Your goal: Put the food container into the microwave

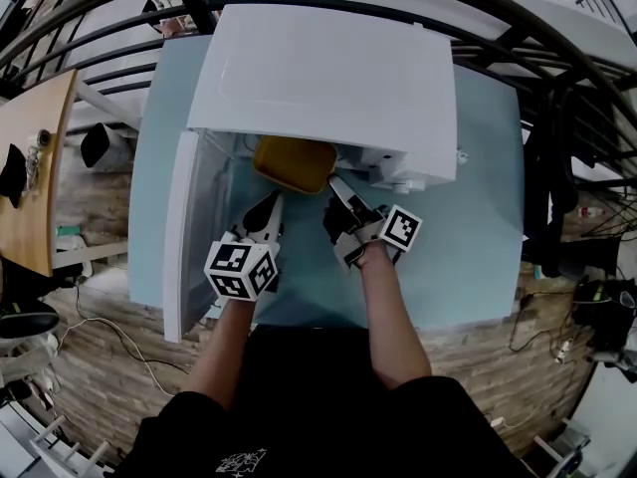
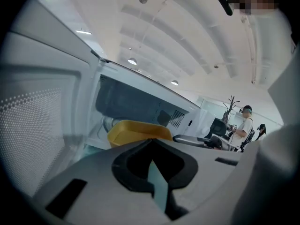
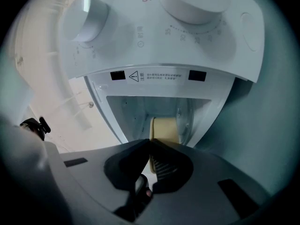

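The yellow food container (image 1: 294, 162) sits in the mouth of the white microwave (image 1: 328, 78), partly under its top. The door (image 1: 184, 232) stands swung open to the left. My right gripper (image 1: 335, 185) is shut on the container's near right rim. In the right gripper view the yellow rim (image 3: 165, 128) shows between the jaws of the right gripper (image 3: 150, 144), below the control knobs. My left gripper (image 1: 272, 203) hangs just short of the container's near left corner, shut and holding nothing. In the left gripper view the container (image 2: 138, 131) lies just beyond the left gripper (image 2: 151, 142).
The microwave stands on a light blue table (image 1: 478, 237), whose front edge is near my body. A wooden desk (image 1: 35, 167) is at the far left. Cables lie on the floor at the right. A person (image 2: 243, 123) stands far off in the room.
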`<action>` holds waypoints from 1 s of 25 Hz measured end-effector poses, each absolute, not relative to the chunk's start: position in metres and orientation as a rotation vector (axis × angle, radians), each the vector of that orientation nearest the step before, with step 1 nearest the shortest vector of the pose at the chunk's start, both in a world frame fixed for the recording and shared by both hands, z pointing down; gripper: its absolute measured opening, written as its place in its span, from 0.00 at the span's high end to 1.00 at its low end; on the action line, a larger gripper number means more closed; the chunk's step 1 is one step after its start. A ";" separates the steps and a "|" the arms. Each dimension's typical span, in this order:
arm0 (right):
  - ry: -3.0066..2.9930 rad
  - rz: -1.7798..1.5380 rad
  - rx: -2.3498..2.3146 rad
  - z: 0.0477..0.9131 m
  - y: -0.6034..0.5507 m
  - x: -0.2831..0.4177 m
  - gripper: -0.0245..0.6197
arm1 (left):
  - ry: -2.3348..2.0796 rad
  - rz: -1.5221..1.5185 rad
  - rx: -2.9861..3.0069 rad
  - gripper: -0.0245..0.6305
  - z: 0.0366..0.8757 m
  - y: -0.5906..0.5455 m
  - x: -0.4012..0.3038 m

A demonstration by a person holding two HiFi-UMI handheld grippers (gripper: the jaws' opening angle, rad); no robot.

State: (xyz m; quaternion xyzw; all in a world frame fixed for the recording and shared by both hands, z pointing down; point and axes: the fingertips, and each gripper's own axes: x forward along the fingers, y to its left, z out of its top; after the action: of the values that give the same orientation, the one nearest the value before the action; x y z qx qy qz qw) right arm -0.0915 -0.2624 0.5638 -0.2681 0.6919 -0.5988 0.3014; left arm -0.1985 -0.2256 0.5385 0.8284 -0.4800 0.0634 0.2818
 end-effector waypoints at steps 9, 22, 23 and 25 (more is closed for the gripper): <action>1.741 -1.534 -0.720 0.566 -0.271 -0.087 0.93 | -1.288 0.142 2.212 0.95 0.535 -0.234 -0.196; 1.598 -1.520 -0.791 0.584 -0.283 -0.083 0.93 | -1.281 0.120 2.205 0.95 0.535 -0.245 -0.193; 1.588 -1.516 -0.797 0.585 -0.285 -0.083 0.93 | -1.280 0.117 2.203 0.95 0.536 -0.246 -0.193; 1.568 -1.509 -0.809 0.588 -0.288 -0.082 0.93 | -1.279 0.111 2.198 0.95 0.537 -0.250 -0.194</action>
State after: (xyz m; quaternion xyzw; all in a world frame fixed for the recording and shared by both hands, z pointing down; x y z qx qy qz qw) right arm -0.0818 -0.2884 0.5883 -0.3196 0.6194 -0.5961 0.3986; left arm -0.1939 -0.2497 0.5374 0.8255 -0.4804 0.0418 0.2934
